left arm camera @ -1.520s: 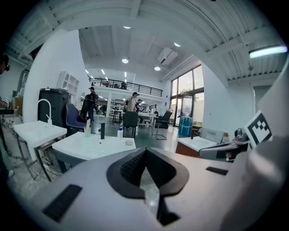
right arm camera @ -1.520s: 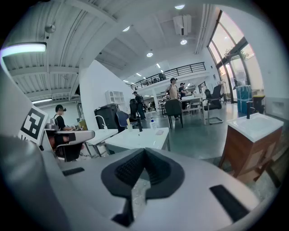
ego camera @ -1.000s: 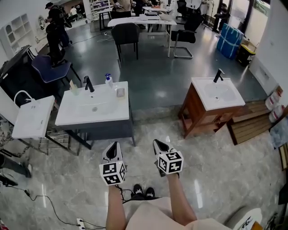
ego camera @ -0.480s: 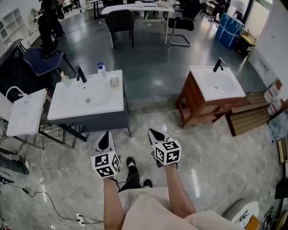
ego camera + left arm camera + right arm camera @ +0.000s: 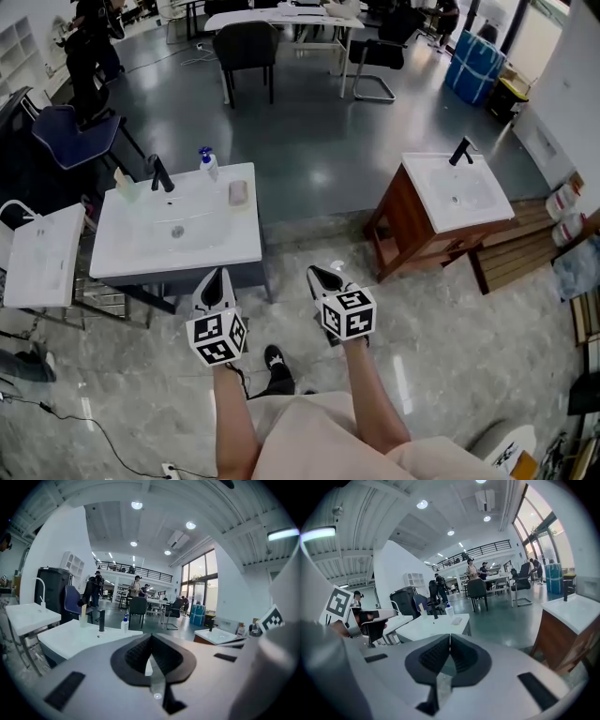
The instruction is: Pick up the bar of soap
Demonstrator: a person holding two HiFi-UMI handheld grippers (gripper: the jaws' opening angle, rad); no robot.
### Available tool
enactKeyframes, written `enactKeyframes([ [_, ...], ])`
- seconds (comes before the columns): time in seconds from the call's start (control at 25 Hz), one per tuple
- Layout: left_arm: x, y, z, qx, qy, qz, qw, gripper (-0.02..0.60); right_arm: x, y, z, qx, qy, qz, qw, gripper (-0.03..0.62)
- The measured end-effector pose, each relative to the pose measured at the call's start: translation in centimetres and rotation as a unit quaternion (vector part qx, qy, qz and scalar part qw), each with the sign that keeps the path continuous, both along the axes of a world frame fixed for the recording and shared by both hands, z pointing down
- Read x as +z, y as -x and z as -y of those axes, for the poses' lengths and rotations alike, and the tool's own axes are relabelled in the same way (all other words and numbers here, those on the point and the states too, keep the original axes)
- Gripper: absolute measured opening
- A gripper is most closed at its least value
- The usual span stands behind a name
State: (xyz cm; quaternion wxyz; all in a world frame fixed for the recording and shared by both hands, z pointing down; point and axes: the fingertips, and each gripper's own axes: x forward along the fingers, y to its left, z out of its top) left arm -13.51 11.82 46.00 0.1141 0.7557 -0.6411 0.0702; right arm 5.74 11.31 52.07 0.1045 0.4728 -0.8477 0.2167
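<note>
The bar of soap (image 5: 238, 192) is seen lying flat on the white vanity top (image 5: 239, 246), at its far right side, apart from the pump bottle (image 5: 206, 162) that is set behind it and to the left. Further left along the back edge, the black tap (image 5: 159, 173) and a tumbler (image 5: 124, 186) are found. In the right gripper view the soap (image 5: 457, 620) is made out as a pale slab near the top's right edge, well beyond the jaws.

Compared with a second ago, the vanity is now shown much nearer: the person has been carried forward across the floor, and both grippers have been brought up with them. The left gripper (image 5: 217, 276) is now held just over the vanity's near edge, and the right gripper (image 5: 317, 275) is held beside its near right corner, above the floor. A second, wooden vanity (image 5: 424, 234) is left well off to the right.

Both sets of jaws are kept fully closed, pad against pad, with nothing held between them, as each gripper view shows (image 5: 150, 645) (image 5: 449, 641).

The approach is judged nearly done, but the soap is not yet reached; a jaw must be opened and carried on over the top before any pickup can be made
</note>
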Motion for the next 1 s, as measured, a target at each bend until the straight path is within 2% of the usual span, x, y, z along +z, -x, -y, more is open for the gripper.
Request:
enactKeyframes([
  [0.48, 2.6, 2.7, 7.5, 0.012, 0.028, -0.022, 0.9993, 0.008, 1.7, 1.9, 7.0, 0.017, 0.027, -0.013, 0.999, 0.006],
  [0.64, 2.6, 3.7, 9.1, 0.02, 0.031, -0.017, 0.9992, 0.006, 1.8, 2.9, 8.6, 0.027, 0.03, -0.003, 0.999, 0.006],
  [1.0, 2.6, 4.7, 13.0, 0.024, 0.03, -0.016, 0.9991, 0.008, 1.6, 4.5, 12.5, 0.016, 0.029, -0.014, 0.999, 0.006],
])
